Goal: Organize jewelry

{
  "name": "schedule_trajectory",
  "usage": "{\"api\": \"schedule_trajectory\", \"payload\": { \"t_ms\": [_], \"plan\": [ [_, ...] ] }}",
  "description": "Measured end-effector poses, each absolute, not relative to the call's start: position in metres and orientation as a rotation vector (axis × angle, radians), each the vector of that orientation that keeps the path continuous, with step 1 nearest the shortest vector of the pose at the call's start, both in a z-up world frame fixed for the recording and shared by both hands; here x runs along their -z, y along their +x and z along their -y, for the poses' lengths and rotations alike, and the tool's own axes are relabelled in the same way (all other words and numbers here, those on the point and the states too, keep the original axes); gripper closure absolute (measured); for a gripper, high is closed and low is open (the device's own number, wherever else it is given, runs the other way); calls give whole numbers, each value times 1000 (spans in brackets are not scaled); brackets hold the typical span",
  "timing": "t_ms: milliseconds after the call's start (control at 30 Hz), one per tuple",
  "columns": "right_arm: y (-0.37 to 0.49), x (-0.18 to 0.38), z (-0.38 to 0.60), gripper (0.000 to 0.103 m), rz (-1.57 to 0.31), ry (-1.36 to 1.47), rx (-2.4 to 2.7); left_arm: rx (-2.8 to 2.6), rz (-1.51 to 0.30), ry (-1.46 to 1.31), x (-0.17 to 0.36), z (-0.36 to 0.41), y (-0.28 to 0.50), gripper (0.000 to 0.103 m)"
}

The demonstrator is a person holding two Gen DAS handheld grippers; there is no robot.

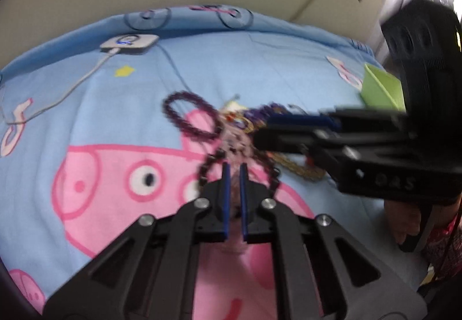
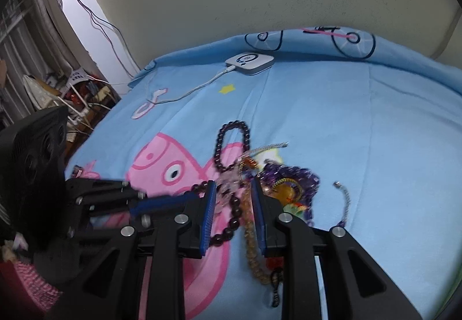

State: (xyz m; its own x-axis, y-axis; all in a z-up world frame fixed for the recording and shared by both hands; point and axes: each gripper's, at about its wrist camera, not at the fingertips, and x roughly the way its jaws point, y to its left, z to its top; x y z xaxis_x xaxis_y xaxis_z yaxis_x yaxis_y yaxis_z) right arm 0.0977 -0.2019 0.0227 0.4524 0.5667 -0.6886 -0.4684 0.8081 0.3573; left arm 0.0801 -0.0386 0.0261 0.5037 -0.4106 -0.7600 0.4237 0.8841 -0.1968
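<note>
A tangled pile of jewelry (image 2: 260, 175) lies on a blue cartoon-pig blanket (image 2: 375, 132): a dark purple bead bracelet (image 2: 231, 144), a pale pink bead strand (image 2: 228, 187), an amber bead strand (image 2: 251, 233), purple beads (image 2: 300, 175) and a silver chain (image 2: 345, 198). My left gripper (image 1: 234, 168) is nearly shut, with pink beads (image 1: 235, 147) between its pads; whether it grips them is unclear. My right gripper (image 2: 233, 190) is open over the pile, straddling the pink and amber strands. The right gripper shows in the left view (image 1: 260, 132), the left gripper in the right view (image 2: 135, 204).
A white box with a cable (image 2: 249, 63) sits at the blanket's far edge by the wall. A green container (image 1: 381, 89) stands at the right side in the left view. Clutter and wires (image 2: 78, 89) lie off the bed's left side.
</note>
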Motion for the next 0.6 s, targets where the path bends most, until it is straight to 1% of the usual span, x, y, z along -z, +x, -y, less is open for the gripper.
{"api": "schedule_trajectory", "payload": {
  "t_ms": [200,300,433,500,567,600],
  "plan": [
    [90,-25,206,97,-909,240,-749,542,-826,-130,-68,6,75,98],
    [81,-28,201,97,-893,186,-739,555,-792,-164,-86,-1,73,98],
    [70,-34,197,96,-867,189,-789,586,-730,-186,-115,-1,63,98],
    [63,-39,193,94,-844,170,-811,594,-703,-173,-126,2,58,98],
    [57,-42,188,86,-821,140,-816,606,-682,-163,-135,5,51,98],
    [55,-42,187,80,-812,128,-808,614,-672,-159,-139,6,48,98]
  ]
}}
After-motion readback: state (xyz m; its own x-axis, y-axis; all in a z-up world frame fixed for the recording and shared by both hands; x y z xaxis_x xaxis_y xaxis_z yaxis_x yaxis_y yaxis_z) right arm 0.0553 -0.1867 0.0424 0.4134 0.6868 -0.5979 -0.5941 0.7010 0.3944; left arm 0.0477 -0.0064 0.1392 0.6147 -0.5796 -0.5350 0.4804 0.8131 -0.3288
